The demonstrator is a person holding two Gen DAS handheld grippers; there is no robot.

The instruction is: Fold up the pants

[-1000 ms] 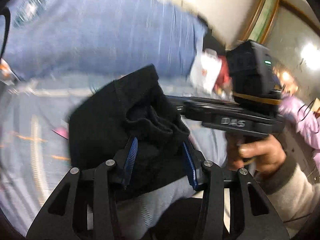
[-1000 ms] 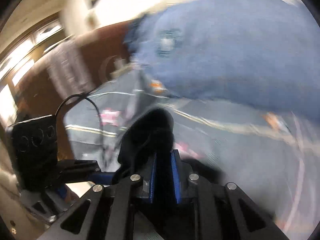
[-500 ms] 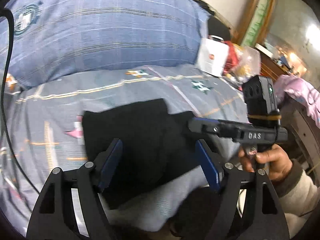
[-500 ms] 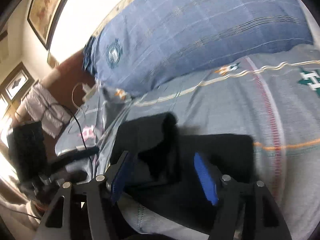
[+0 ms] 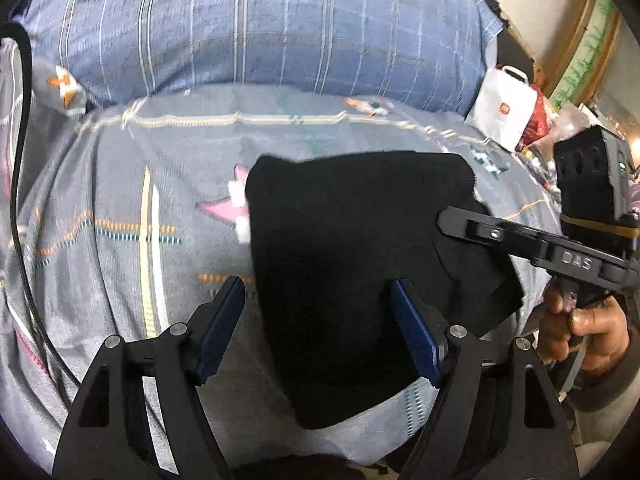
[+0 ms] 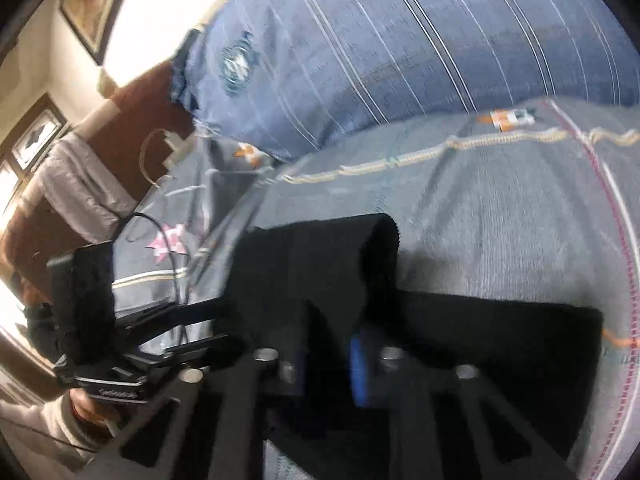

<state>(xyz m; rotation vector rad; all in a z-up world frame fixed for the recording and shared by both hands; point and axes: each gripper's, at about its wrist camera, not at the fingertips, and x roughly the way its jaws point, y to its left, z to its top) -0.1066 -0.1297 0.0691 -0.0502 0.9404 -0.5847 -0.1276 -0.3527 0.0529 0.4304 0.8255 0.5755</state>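
Folded black pants (image 5: 360, 264) flat on bed (image 5: 120, 208), long axis left-right.

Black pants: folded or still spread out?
Folded. The black pants lie as a compact block on the bedspread, a layered edge showing in the right wrist view; left gripper open.
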